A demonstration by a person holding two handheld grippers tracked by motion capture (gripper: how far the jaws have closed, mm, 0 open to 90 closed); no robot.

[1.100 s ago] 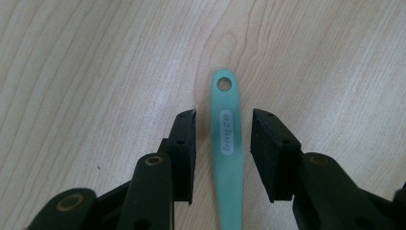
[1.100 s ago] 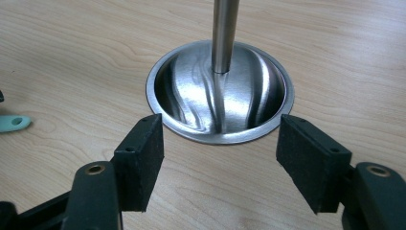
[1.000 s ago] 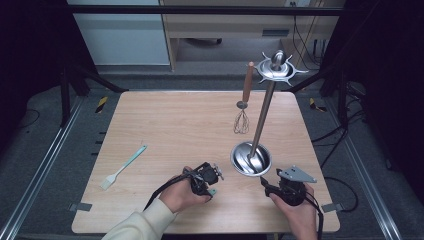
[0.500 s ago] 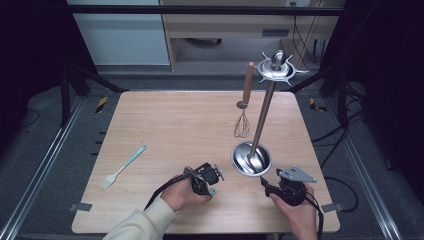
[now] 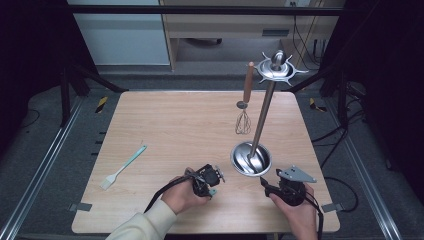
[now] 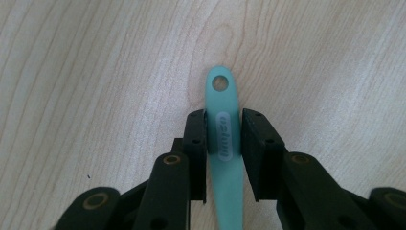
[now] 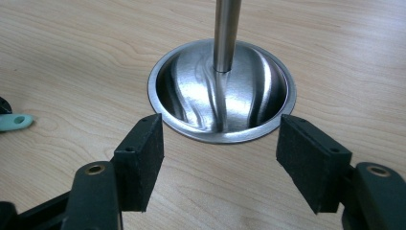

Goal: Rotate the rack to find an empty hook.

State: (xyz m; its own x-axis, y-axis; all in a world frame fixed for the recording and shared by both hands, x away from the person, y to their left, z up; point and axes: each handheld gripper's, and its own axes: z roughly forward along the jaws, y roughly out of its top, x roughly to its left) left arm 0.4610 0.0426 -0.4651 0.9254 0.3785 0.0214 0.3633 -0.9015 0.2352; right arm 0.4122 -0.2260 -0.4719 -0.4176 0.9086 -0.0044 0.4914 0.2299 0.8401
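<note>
Grips a handle [image 6: 222,96] in the left gripper [image 6: 223,143] near the table's [image 5: 175,125] front edge, jaws just having drawn in, pads pressed to both its sides. Holds the right gripper [image 7: 220,158] wide and empty, just short of the stand [image 7: 220,96] by the front right corner. Shows a whisk [image 5: 243,120] beside the stand's pole and a brush [image 5: 122,167] near the left edge.

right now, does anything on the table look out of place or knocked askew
Nothing stands out. The utensil stand sits flat on the table, and its pole is upright in the right gripper view. The whisk hangs beside the pole. The pastry brush lies loose at the left. Nothing looks spilled or damaged.
</note>
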